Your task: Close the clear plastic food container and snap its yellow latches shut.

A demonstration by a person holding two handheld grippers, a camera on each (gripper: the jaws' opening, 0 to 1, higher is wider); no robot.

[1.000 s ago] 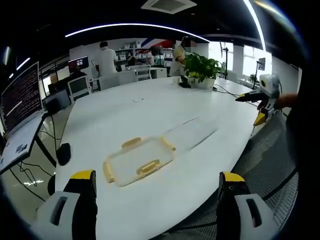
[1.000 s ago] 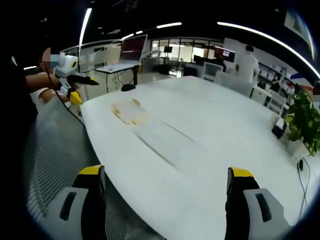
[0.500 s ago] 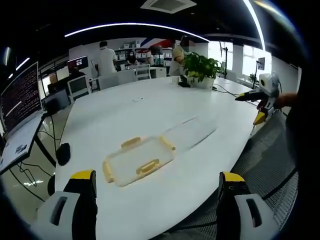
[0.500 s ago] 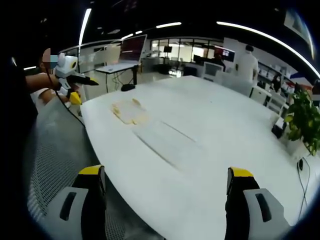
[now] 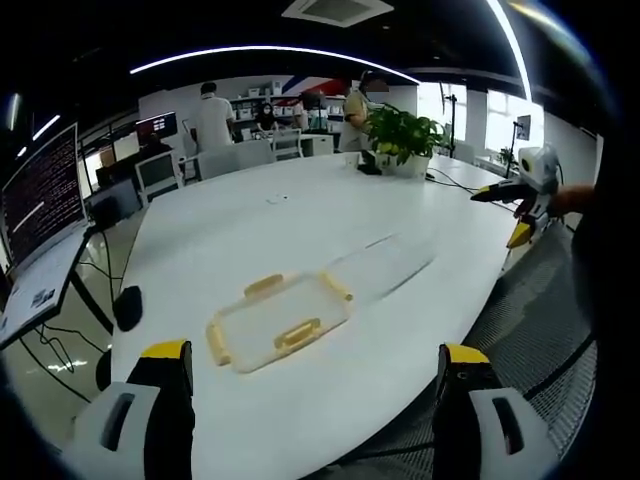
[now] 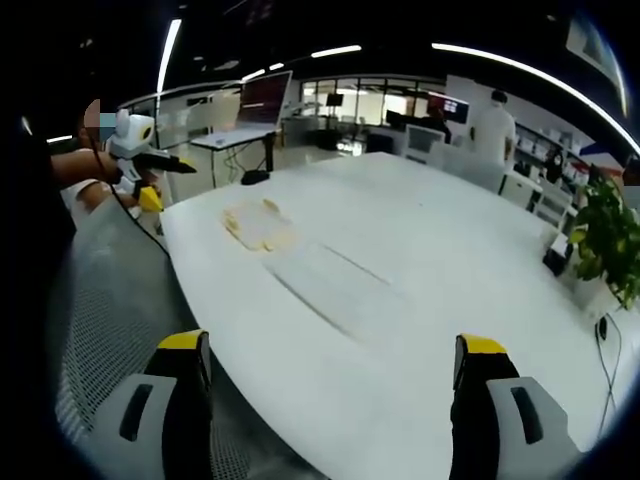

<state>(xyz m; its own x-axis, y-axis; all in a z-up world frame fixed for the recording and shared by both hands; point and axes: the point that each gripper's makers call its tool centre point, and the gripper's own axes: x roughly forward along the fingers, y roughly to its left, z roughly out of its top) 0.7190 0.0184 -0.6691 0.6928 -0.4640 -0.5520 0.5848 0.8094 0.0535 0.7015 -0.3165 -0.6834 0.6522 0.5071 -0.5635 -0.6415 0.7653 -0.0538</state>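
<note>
The clear lid [image 5: 277, 320] with its yellow latches [image 5: 296, 333] lies flat on the white table [image 5: 300, 230], and just beside it we see the clear container base [image 5: 385, 262], both untouched. We hold the left gripper [image 5: 312, 385] and the right gripper [image 6: 335, 385] off the table edge, well apart from the lid, each with its fingers [image 5: 168, 385] spread wide and nothing between them. A potted plant [image 5: 403, 135] stands at the table's far end.
</note>
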